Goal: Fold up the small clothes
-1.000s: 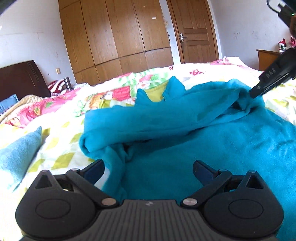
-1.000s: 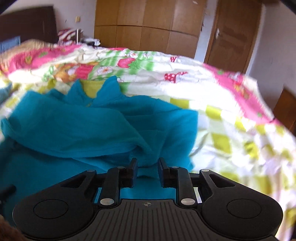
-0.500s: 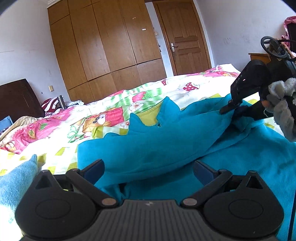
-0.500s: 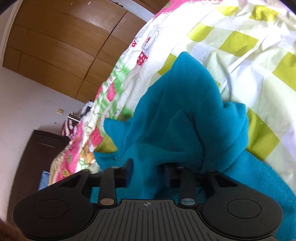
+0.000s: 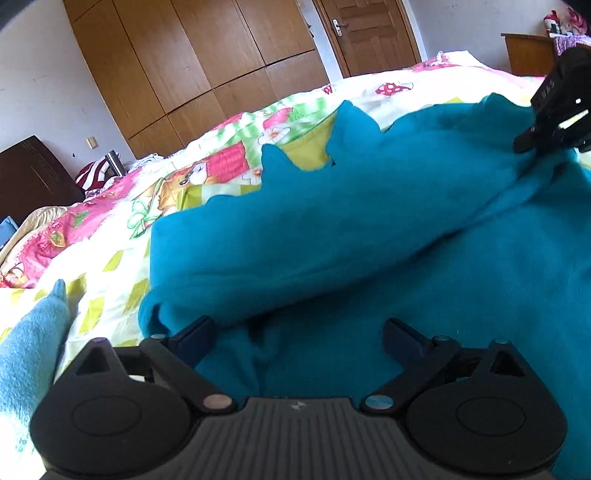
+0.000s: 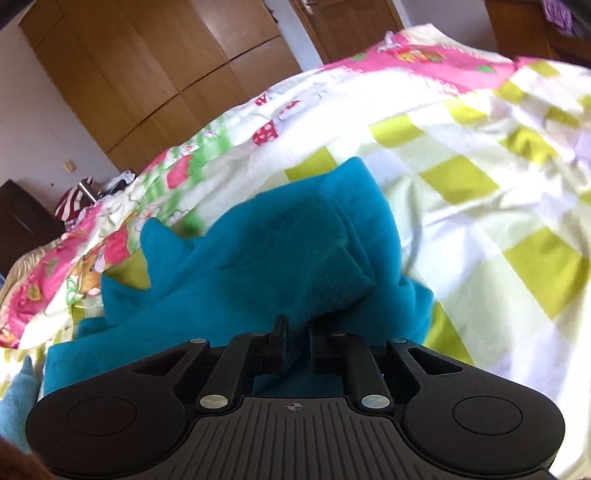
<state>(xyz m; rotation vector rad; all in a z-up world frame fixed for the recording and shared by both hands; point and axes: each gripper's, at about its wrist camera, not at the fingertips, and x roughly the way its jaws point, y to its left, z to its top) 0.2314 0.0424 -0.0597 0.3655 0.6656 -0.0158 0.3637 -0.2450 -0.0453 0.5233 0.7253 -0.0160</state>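
A teal fleece garment (image 5: pixel 369 229) with pointed spikes along its far edge lies on the bed, its upper layer folded over the lower one. My left gripper (image 5: pixel 299 338) is open, its fingers spread just above the garment's near left fold. My right gripper (image 6: pixel 295 330) is shut on a bunched edge of the same teal garment (image 6: pixel 280 258). It also shows in the left wrist view (image 5: pixel 532 142) at the garment's far right corner, low on the fabric.
The bed is covered by a quilt (image 6: pixel 480 184) with yellow-green checks and pink cartoon prints. A light blue cloth (image 5: pixel 29 350) lies at the near left. Wooden wardrobes (image 5: pixel 192 62) and a door (image 5: pixel 369 29) stand behind the bed.
My right gripper has brought the held corner down and outward, so the upper layer now lies flatter. My left gripper stays open and has shifted closer over the near left fold.
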